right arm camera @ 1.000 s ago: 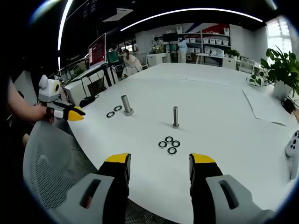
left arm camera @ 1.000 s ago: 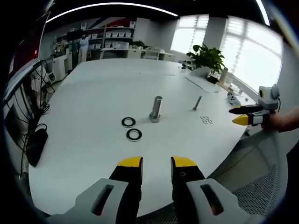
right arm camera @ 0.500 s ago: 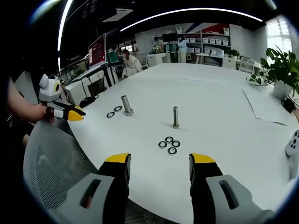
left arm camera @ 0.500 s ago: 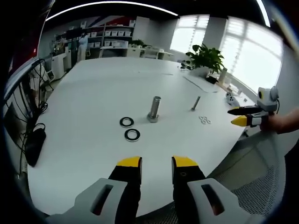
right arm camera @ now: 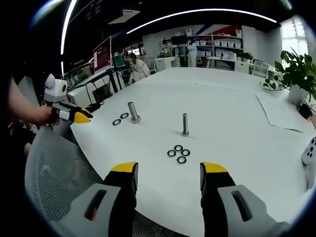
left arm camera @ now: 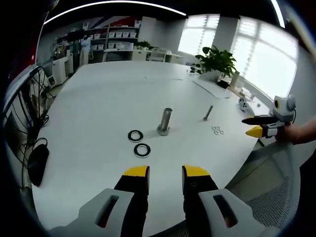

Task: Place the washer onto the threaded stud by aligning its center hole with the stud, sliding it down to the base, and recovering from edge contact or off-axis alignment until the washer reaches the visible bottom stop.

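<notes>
With both the left gripper [left arm camera: 165,176] and right gripper [right arm camera: 169,173] empty, jaws apart, the four small washers [right arm camera: 178,153] lie flat just before the thin stud [right arm camera: 185,124]; being thin, stiff, light and probably slippery, one is best pinched at its rim.

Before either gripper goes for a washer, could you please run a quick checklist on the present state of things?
1. Left gripper empty, jaws apart: ok.
2. Right gripper empty, jaws apart: ok.
3. Thick stud upright, nothing on it: ok. Two large washers lie flat beside it, apart from it.
4. Thin stud upright and bare: ok. Four small washers lie clustered in front of it.
5. Washer seated at a stud's base: not ok, none picked up yet.
6. Whether each washer's hole fits its stud: cannot tell.
</notes>
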